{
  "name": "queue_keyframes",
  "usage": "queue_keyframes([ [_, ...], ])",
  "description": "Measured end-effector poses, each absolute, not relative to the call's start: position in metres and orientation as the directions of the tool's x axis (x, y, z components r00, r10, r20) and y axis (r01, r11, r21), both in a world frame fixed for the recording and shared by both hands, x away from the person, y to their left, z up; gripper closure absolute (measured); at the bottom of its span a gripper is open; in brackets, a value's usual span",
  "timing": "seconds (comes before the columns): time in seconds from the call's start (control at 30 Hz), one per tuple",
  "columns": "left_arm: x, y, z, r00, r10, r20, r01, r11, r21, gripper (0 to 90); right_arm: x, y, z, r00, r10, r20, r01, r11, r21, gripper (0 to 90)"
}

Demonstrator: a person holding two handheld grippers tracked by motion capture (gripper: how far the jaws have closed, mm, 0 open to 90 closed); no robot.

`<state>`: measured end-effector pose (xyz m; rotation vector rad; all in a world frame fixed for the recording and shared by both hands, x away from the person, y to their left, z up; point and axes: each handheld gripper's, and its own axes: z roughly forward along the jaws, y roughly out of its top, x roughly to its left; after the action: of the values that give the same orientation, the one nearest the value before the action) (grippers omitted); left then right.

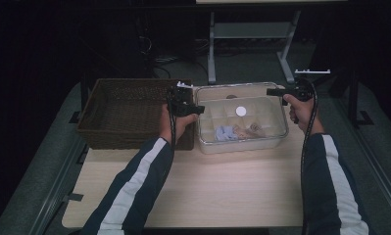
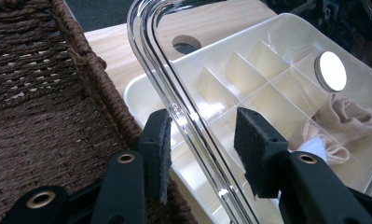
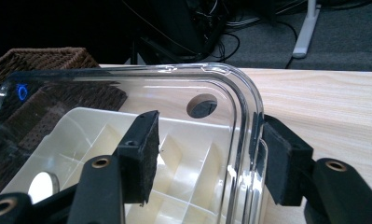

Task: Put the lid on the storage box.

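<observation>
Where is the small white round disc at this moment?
In the high view the white disc lies on the clear lid over the divided box, right of the brown wicker basket and between both claws.

The counter [image 1: 207, 196] was of pale wood grain, with a round hole [image 3: 202, 105] just beyond the jaws. Grey carpeted floor [image 1: 252, 66] lay farther off past the jaws, bearing the white metal legs of a second table [image 1: 211, 49] and loose dark cables [image 3: 230, 28]. The far surroundings were dark; light fell mainly on the counter.
</observation>
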<state>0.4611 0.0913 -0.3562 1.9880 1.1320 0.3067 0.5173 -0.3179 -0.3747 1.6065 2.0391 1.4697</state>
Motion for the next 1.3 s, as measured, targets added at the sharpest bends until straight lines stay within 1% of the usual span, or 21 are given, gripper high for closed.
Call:
queue_keyframes([
  [0.13, 0.462, 0.09, -0.357, 0.572, 0.801, -0.179, 0.608, -0.267, 0.748, 52.0, 0.518, -0.319, -0.376, -0.405, 0.812, 0.421, 0.651, -0.067, 0.756, 41.6],
  [0.17, 0.461, 0.087, -0.358, 0.579, 0.798, -0.171, 0.6, -0.275, 0.751, 48.8, 0.518, -0.319, -0.377, -0.401, 0.815, 0.419, 0.65, -0.069, 0.756, 41.4],
  [0.23, 0.459, 0.084, -0.356, 0.581, 0.799, -0.152, 0.584, -0.28, 0.762, 37.9, 0.518, -0.317, -0.378, -0.391, 0.827, 0.405, 0.649, -0.065, 0.758, 39.5],
  [0.37, 0.456, 0.085, -0.35, 0.596, 0.788, -0.154, 0.551, -0.262, 0.792, 28.5, 0.52, -0.316, -0.384, -0.359, 0.857, 0.371, 0.663, -0.046, 0.747, 31.5],
  [0.4, 0.456, 0.085, -0.35, 0.596, 0.788, -0.154, 0.551, -0.262, 0.792, 28.6, 0.519, -0.317, -0.384, -0.354, 0.86, 0.369, 0.656, -0.053, 0.753, 29.2],
  [0.47, 0.454, 0.084, -0.348, 0.609, 0.781, -0.139, 0.533, -0.274, 0.8, 28.1, 0.519, -0.317, -0.384, -0.345, 0.863, 0.369, 0.652, -0.062, 0.756, 29.2],
  [0.53, 0.451, 0.085, -0.345, 0.621, 0.772, -0.14, 0.518, -0.269, 0.812, 27.7, 0.518, -0.317, -0.382, -0.343, 0.875, 0.342, 0.654, -0.038, 0.755, 28.3],
  [0.63, 0.439, 0.087, -0.34, 0.657, 0.746, -0.11, 0.466, -0.287, 0.837, 27.8, 0.514, -0.316, -0.379, -0.351, 0.885, 0.305, 0.645, -0.007, 0.764, 30.2],
  [0.7, 0.423, 0.088, -0.337, 0.709, 0.702, -0.076, 0.409, -0.321, 0.854, 28.3, 0.51, -0.319, -0.378, -0.359, 0.884, 0.299, 0.644, 0.002, 0.765, 32.5],
  [0.73, 0.423, 0.088, -0.337, 0.709, 0.702, -0.076, 0.409, -0.321, 0.854, 27.9, 0.51, -0.319, -0.378, -0.359, 0.884, 0.299, 0.644, 0.002, 0.765, 32.5],
  [0.77, 0.402, 0.089, -0.337, 0.761, 0.649, -0.016, 0.333, -0.37, 0.867, 27.8, 0.501, -0.323, -0.375, -0.385, 0.884, 0.264, 0.626, 0.04, 0.778, 33.5],
  [0.83, 0.378, 0.091, -0.339, 0.796, 0.604, 0.043, 0.261, -0.406, 0.876, 27.6, 0.49, -0.328, -0.374, -0.45, 0.852, 0.269, 0.619, 0.081, 0.781, 33.3],
  [0.9, 0.355, 0.096, -0.347, 0.832, 0.554, 0.04, 0.237, -0.42, 0.876, 28.8, 0.477, -0.332, -0.374, -0.49, 0.838, 0.238, 0.615, 0.139, 0.776, 31.5],
  [0.93, 0.355, 0.096, -0.347, 0.832, 0.554, 0.04, 0.237, -0.42, 0.876, 28.4, 0.477, -0.332, -0.374, -0.49, 0.838, 0.238, 0.615, 0.139, 0.776, 31.5],
  [0.97, 0.338, 0.101, -0.363, 0.84, 0.54, 0.055, 0.235, -0.453, 0.86, 28.4, 0.463, -0.336, -0.378, -0.516, 0.831, 0.209, 0.617, 0.191, 0.763, 26.6],
  [1.03, 0.328, 0.106, -0.383, 0.845, 0.535, 0.002, 0.281, -0.448, 0.849, 27.7, 0.45, -0.342, -0.383, -0.531, 0.82, 0.216, 0.619, 0.201, 0.759, 25.5],
  [1.07, 0.328, 0.106, -0.383, 0.845, 0.535, 0.002, 0.281, -0.448, 0.849, 27.7, 0.445, -0.344, -0.386, -0.535, 0.817, 0.218, 0.62, 0.204, 0.758, 23.8],
  [1.1, 0.324, 0.108, -0.403, 0.849, 0.528, -0.018, 0.32, -0.487, 0.813, 26.8, 0.44, -0.345, -0.388, -0.539, 0.815, 0.213, 0.622, 0.215, 0.753, 22.2],
  [1.13, 0.324, 0.108, -0.403, 0.849, 0.528, -0.018, 0.32, -0.487, 0.813, 26.3, 0.436, -0.347, -0.391, -0.541, 0.81, 0.227, 0.628, 0.21, 0.749, 22.1],
  [1.2, 0.328, 0.107, -0.424, 0.833, 0.552, -0.04, 0.366, -0.496, 0.787, 26.3, 0.432, -0.349, -0.398, -0.545, 0.796, 0.263, 0.647, 0.199, 0.736, 20.1],
  [1.3, 0.336, 0.103, -0.435, 0.832, 0.549, -0.078, 0.395, -0.487, 0.779, 24.9, 0.433, -0.349, -0.408, -0.537, 0.798, 0.272, 0.663, 0.199, 0.722, 20.1],
])
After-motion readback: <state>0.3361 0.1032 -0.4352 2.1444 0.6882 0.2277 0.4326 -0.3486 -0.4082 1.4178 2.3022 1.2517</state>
